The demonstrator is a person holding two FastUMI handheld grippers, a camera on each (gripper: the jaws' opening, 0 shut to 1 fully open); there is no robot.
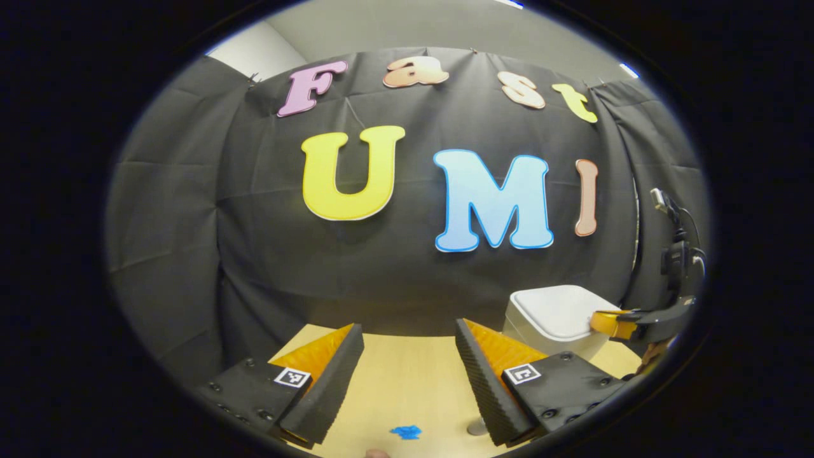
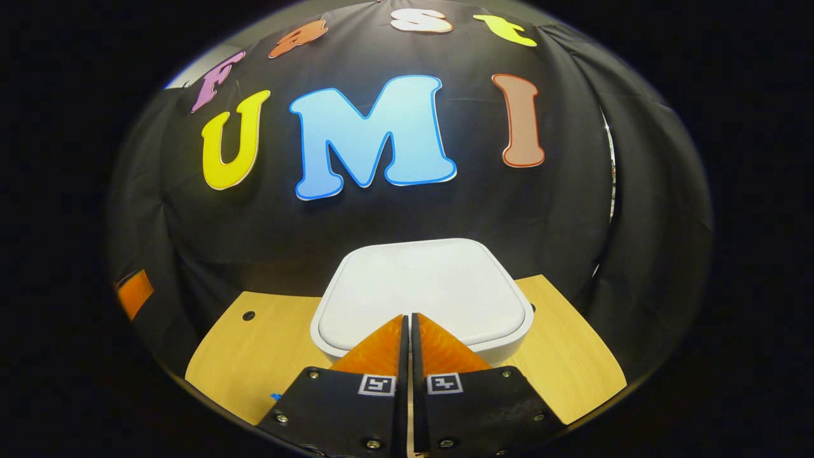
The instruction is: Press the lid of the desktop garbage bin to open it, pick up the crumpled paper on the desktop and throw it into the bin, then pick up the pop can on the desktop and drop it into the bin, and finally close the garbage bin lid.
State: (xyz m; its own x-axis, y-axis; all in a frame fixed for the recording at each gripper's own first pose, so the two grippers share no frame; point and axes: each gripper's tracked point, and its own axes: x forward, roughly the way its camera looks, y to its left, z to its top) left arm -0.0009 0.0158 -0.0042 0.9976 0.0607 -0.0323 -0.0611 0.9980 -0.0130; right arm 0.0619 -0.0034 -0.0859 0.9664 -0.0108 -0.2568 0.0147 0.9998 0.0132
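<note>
The right gripper (image 2: 407, 324), fingers pressed together on nothing, points at the white bin's (image 2: 423, 296) closed lid, contact uncertain; the left gripper (image 1: 407, 356) hangs wide open above the wooden table (image 1: 407, 381); the bin's base is hidden.

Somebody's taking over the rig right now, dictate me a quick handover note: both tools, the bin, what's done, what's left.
Left tool: open, holding nothing, above the wooden desktop.
Right tool: shut, empty, tips at the near edge of the bin lid; contact cannot be confirmed.
White desktop garbage bin: at the back of the desktop, to the left tool's right, lid closed.
Blue scrap lies on the desktop near the left tool.
Done: nothing visibly completed.
Left: press lid open, drop in crumpled paper, then pop can, close lid.
</note>
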